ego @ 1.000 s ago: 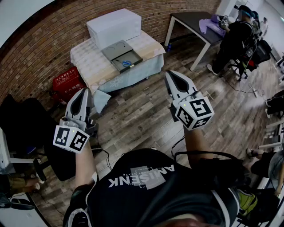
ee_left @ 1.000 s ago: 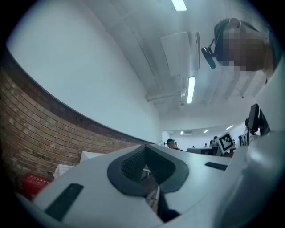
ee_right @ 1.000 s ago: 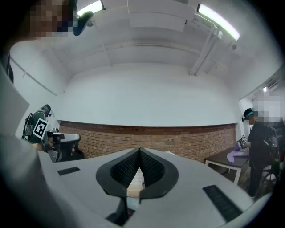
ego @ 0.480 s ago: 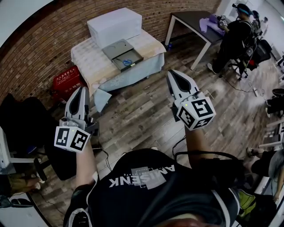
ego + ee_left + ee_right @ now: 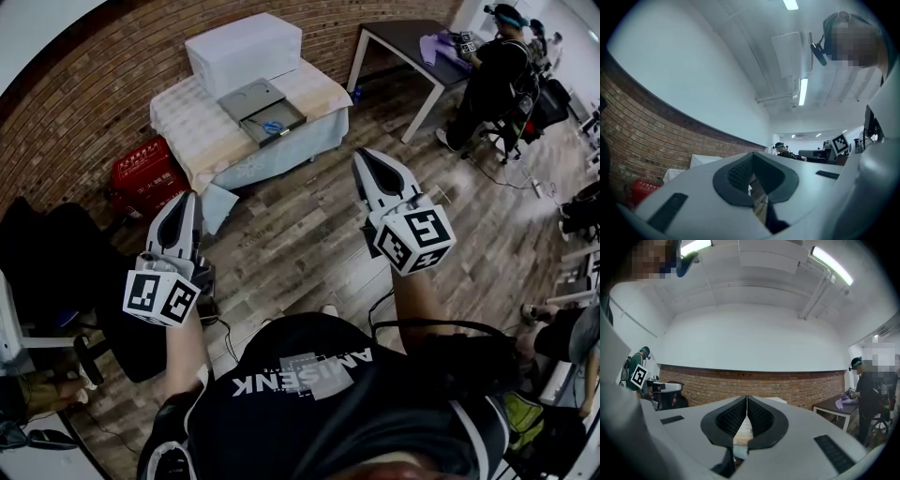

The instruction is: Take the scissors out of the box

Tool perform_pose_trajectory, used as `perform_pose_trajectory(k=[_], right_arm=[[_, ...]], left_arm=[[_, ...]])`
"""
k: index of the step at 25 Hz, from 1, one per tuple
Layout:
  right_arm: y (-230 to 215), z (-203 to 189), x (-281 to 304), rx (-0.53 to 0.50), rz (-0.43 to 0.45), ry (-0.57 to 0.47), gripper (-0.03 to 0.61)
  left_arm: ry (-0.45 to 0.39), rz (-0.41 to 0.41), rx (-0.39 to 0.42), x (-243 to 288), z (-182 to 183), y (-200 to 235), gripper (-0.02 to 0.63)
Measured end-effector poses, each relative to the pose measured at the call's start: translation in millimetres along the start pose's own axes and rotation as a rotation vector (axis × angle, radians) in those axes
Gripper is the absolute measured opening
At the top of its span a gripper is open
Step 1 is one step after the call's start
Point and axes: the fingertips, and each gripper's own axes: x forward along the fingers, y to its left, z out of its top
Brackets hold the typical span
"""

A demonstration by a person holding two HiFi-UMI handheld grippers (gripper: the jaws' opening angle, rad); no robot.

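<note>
Honestly, I'd guess the scissors (image 5: pixel 273 127) in the far box (image 5: pixel 246 98) are light, stiff and slippery, so pinch the blue handles. Both sets of jaws are clenched and empty.

Well ahead of the fingers of the left gripper (image 5: pixel 187 200) and right gripper (image 5: pixel 362 157), a table (image 5: pixel 192 136) is carrying a box (image 5: pixel 246 97) with scissors (image 5: pixel 273 127) lying in it; a carton (image 5: pixel 246 52) is sitting behind, a crate (image 5: pixel 145 173) standing on the floor leftward.

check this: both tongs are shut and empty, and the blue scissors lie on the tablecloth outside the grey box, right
Not quite: the head view shows the blue scissors inside the open grey box, not outside it on the tablecloth. The left tongs and right tongs are indeed shut and empty.
</note>
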Motion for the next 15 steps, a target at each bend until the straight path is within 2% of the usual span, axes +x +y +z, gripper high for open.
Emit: perform_pose_trajectory(k=[6, 15], right_arm=[[31, -5, 3, -0.017, -0.011, 0.009, 0.041], [63, -10, -3, -0.039, -0.044, 0.023, 0.043]], left_arm=[[0.047, 0.007, -0.065, -12, -14, 23, 0.012], [0.052, -0.030, -0.087, -31, -19, 44, 0.012]])
